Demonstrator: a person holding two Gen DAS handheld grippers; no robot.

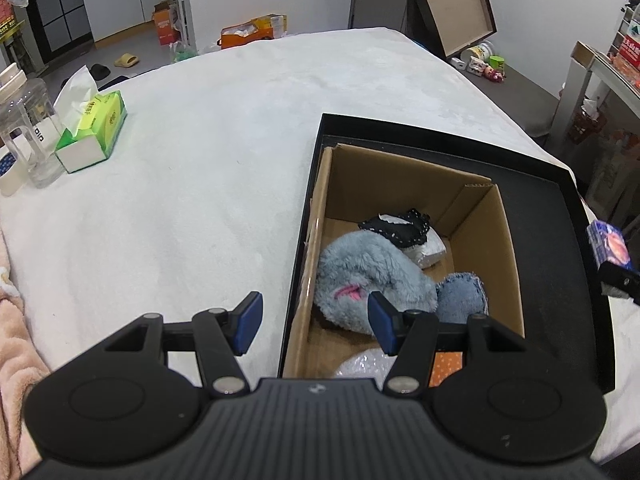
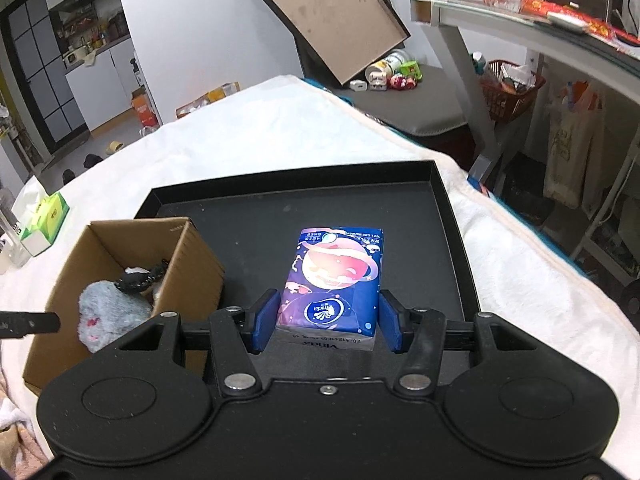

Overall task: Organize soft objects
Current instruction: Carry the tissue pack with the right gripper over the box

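My right gripper [image 2: 329, 304] is shut on a blue pocket-tissue pack [image 2: 336, 276], one blue pad on each long side, held above the black tray [image 2: 304, 208]. In the left wrist view that pack [image 1: 608, 246] shows at the right edge. A cardboard box [image 1: 404, 184] stands in the tray's left part and holds a grey plush toy [image 1: 368, 264], a denim piece [image 1: 460, 292] and a black-and-white lace item [image 1: 400, 228]. My left gripper [image 1: 315, 312] hangs open over the box's near left wall, with nothing between its pads.
A green tissue box [image 1: 96, 128] and a clear plastic jar [image 1: 28, 120] sit at the far left of the white blanket [image 1: 208, 160]. A pink towel [image 1: 16, 320] lies at the left edge. A glass-topped desk [image 2: 520, 20] stands to the right.
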